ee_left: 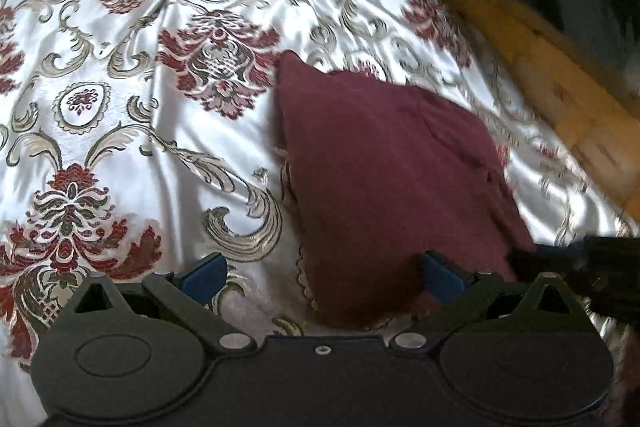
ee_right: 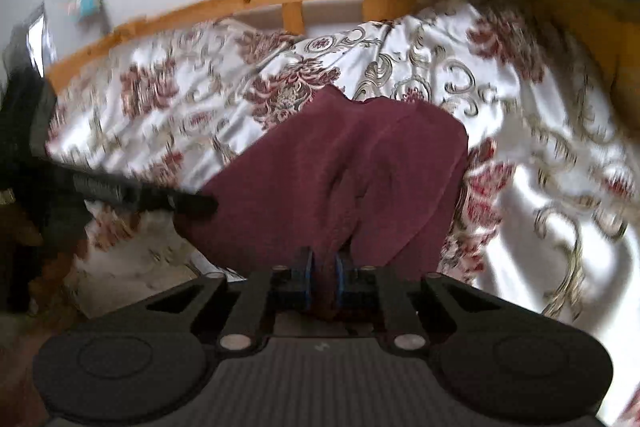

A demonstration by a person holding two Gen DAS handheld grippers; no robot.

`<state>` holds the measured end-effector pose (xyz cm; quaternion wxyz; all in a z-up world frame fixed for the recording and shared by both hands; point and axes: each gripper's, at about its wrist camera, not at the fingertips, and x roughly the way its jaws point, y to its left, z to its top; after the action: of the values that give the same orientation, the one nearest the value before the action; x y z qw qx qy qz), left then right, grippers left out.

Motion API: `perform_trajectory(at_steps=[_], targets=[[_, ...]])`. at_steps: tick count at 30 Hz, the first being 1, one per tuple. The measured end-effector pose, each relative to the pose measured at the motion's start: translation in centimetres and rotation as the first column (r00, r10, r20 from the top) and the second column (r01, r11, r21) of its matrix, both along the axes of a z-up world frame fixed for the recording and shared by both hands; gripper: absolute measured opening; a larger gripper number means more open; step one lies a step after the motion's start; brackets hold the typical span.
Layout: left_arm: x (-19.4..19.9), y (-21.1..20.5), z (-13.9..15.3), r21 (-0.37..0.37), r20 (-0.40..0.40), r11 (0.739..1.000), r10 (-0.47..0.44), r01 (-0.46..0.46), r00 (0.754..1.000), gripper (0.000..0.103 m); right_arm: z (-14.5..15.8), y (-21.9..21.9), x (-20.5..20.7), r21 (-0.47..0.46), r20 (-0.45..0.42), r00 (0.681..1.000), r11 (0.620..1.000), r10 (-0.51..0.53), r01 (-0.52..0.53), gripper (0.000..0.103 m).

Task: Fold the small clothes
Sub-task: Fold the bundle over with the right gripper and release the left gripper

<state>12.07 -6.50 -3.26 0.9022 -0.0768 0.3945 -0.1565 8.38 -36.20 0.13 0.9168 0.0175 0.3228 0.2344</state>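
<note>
**Right tool has the near hem; left tool not yet on the cloth**

A maroon garment [ee_left: 384, 163] lies on a bed with a white, red-flowered cover [ee_left: 120, 99], toward the right side, near the wooden frame [ee_left: 560, 83]. It looks loosely doubled already, with a ridge running down its middle in the right wrist view.

The right tool [ee_right: 324, 275] has its blue pads drawn close together on the garment's near edge, with a pinch of maroon cloth between them; the fabric puckers into the grip, so I read it as gripping the hem. The left tool [ee_left: 320, 271] stands wide apart, holding nothing. Its right pad [ee_left: 440, 269] sits over the near left part of the garment, its left pad [ee_left: 204, 273] over bare cover. In the right wrist view the left tool's finger shows as a dark bar at the garment's left corner; whether it touches the cloth I cannot tell.

The step in hand appears to be taking hold of the near edge with both tools for a fold. Next, the left tool would need to settle on the near left corner and close on it. Then both could lift together and carry the edge toward the far side, kept level so the cloth does not skew. The slick cover may let the garment slide.
</note>
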Motion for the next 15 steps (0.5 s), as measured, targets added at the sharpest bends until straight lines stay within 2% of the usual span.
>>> perform_trajectory(at_steps=[2, 4, 6, 10, 12, 14, 15], targets=[[-0.1, -0.3, -0.2, 0.026, 0.006, 1.000, -0.006, 0.006, 1.000, 0.102, 0.7, -1.2, 0.0, 0.045, 0.022, 1.000, 0.999, -0.010, 0.009, 0.048], [-0.1, -0.2, -0.5, 0.026, 0.004, 1.000, -0.005, 0.005, 1.000, 0.102, 1.2, -2.3, 0.2, 0.068, 0.045, 0.997, 0.996, -0.057, 0.054, 0.065], [0.1, 0.0, -0.7, 0.006, -0.014, 1.000, 0.003, -0.003, 1.000, 0.102, 1.0, -3.5, 0.6, 0.119, 0.052, 0.991, 0.986, -0.120, 0.113, 0.072], [0.4, 0.2, -1.3, -0.026, -0.044, 1.000, 0.014, -0.015, 0.999, 0.102, -0.7, -5.6, 2.1, 0.288, 0.012, 0.964, 0.924, -0.267, 0.252, 0.070], [0.4, 0.1, -1.5, -0.032, -0.051, 0.999, 0.016, -0.017, 0.999, 0.102, -1.6, -5.9, 3.4, 0.299, 0.006, 0.950, 0.907, -0.313, 0.297, 0.058], [0.5, -0.1, -1.7, -0.031, -0.055, 0.999, 0.012, -0.014, 0.998, 0.102, -2.2, -5.9, 4.8, 0.293, 0.017, 0.943, 0.903, -0.333, 0.314, 0.039], [0.4, -0.2, -1.7, -0.027, -0.054, 1.000, 0.009, -0.010, 0.999, 0.102, -2.5, -5.8, 5.6, 0.289, 0.021, 0.943, 0.905, -0.333, 0.313, 0.037]])
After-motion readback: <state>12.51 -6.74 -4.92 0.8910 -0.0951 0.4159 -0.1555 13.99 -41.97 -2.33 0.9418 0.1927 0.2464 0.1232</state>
